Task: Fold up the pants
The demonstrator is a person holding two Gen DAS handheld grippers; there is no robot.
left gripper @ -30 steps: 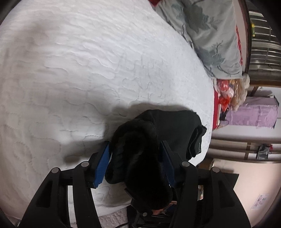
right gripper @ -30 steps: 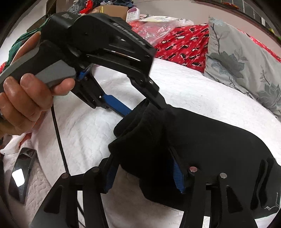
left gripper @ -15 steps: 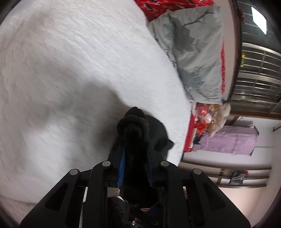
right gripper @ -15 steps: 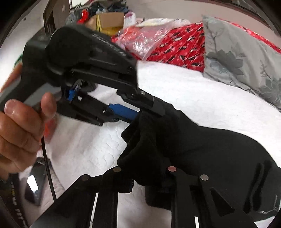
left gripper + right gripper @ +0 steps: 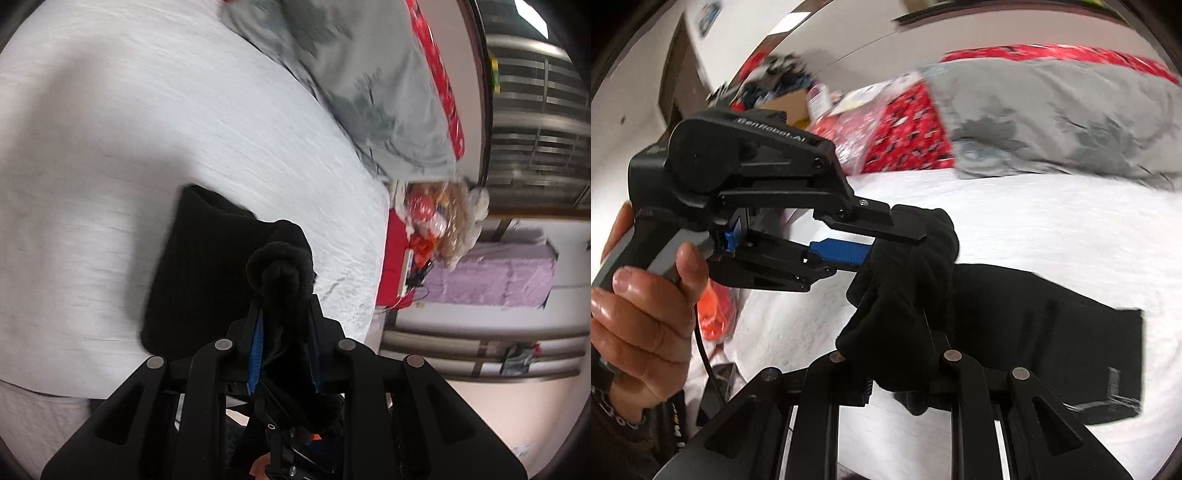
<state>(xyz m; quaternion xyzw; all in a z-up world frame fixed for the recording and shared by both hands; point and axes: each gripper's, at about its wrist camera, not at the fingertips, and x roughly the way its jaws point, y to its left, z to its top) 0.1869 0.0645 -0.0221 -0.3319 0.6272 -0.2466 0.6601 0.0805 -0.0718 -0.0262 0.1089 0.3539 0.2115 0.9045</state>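
The black pants (image 5: 1034, 332) lie partly folded on the white quilted bed (image 5: 1052, 229), one end lifted off it. My left gripper (image 5: 284, 325) is shut on a bunched edge of the pants (image 5: 207, 273); it also shows in the right wrist view (image 5: 897, 236), held by a hand and pinching the bunched cloth. My right gripper (image 5: 905, 373) is shut on the same lifted bunch just below the left one. The rest of the pants trails flat to the right on the bed.
A grey floral pillow (image 5: 1071, 118) and red patterned bedding (image 5: 908, 129) lie at the head of the bed. A dark phone-like object (image 5: 720, 373) lies near the bed's left edge. Bags and clutter (image 5: 439, 221) and a purple bundle (image 5: 495, 277) sit beside the bed.
Both grippers closed on the bunched end of the pants and lifted it. The views tilted and swung, and the pants now stretch out flatter across the bed.
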